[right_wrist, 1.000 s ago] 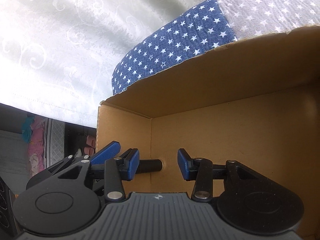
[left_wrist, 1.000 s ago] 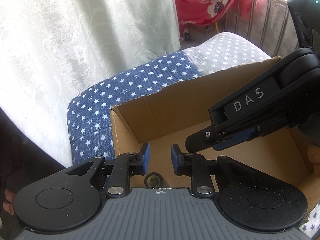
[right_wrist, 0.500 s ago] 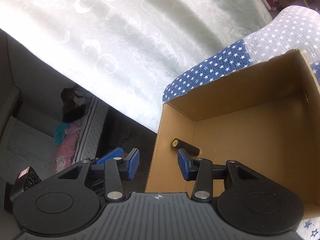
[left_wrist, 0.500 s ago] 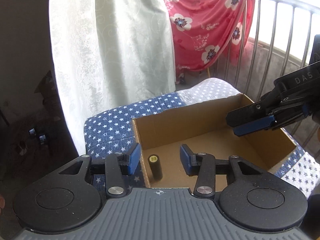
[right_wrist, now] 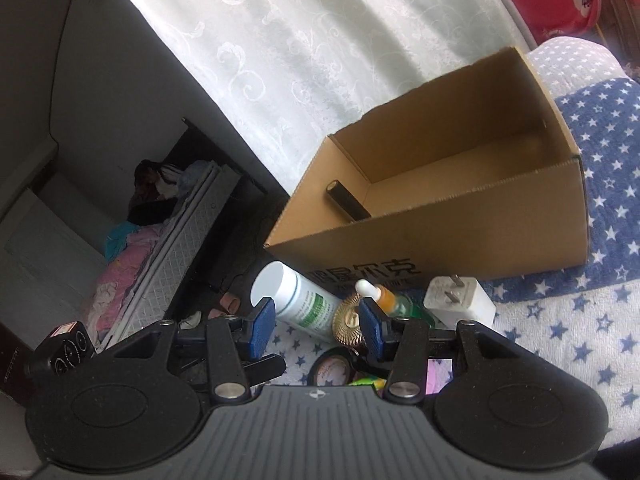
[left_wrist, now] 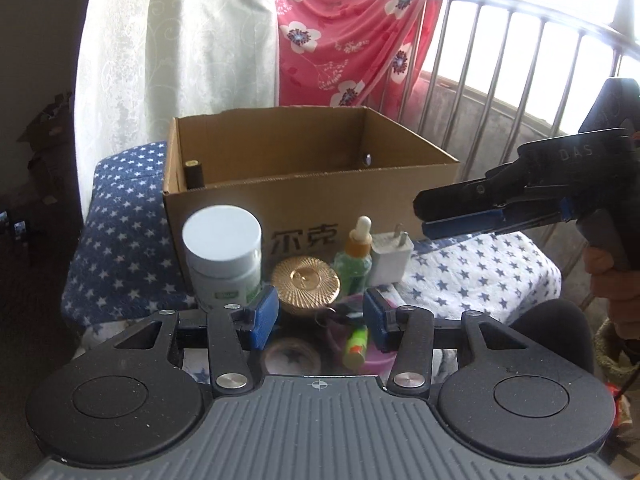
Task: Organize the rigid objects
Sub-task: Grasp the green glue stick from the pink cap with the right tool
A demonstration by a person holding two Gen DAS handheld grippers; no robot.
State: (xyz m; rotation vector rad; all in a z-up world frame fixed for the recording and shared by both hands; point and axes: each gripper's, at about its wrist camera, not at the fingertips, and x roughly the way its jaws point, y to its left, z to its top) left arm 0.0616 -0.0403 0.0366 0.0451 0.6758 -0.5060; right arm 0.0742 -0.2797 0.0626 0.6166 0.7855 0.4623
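We held both claws off the star-print bedspread (left_wrist: 120,216) – the left claw (left_wrist: 318,318) had just been opening and gripped nothing; the right claw (right_wrist: 316,326) had its pads apart too, also having just widened, empty. A cardboard box (left_wrist: 312,204) sat toward the bed's far edge, a dark cylinder (right_wrist: 346,200) inside its left corner. Before the box stood a white jar (left_wrist: 222,256), gold lid (left_wrist: 306,280), dropper bottle (left_wrist: 358,258) and charger plug (left_wrist: 390,256).

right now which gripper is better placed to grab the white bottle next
Left, likely. The left gripper is open just in front of the white bottle; the right gripper hovers higher, off to the side.
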